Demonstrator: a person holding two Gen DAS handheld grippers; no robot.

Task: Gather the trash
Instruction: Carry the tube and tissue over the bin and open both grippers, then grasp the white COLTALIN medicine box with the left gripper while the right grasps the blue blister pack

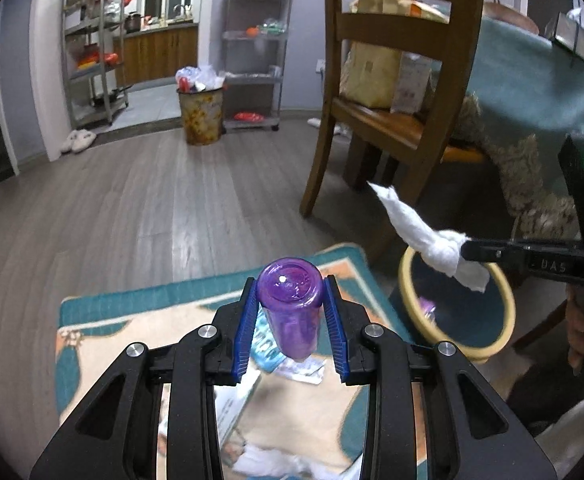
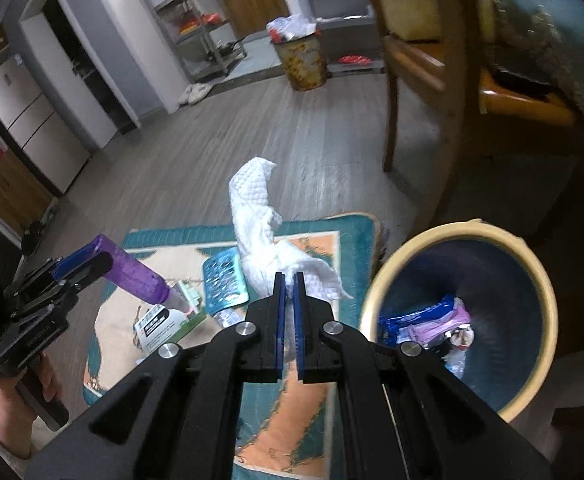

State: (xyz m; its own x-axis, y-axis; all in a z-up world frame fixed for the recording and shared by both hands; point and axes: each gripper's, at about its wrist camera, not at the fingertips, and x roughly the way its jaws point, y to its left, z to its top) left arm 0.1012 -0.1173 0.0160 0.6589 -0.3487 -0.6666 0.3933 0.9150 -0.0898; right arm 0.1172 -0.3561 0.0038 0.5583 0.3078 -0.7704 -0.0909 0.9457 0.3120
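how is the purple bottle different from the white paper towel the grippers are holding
The bottle is rigid, purple and see-through; the paper towel is soft, white and crumpled. The left gripper grips the bottle with jaws spread wide; the right gripper's jaws pinch nearly closed on the towel. Both are held above the rug.

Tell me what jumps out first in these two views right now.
The purple bottle clamped in the left gripper, held above the rug, grabs the eye first. Next is the white paper towel pinched in the right gripper, beside the yellow-rimmed bin on its right, which already holds wrappers.
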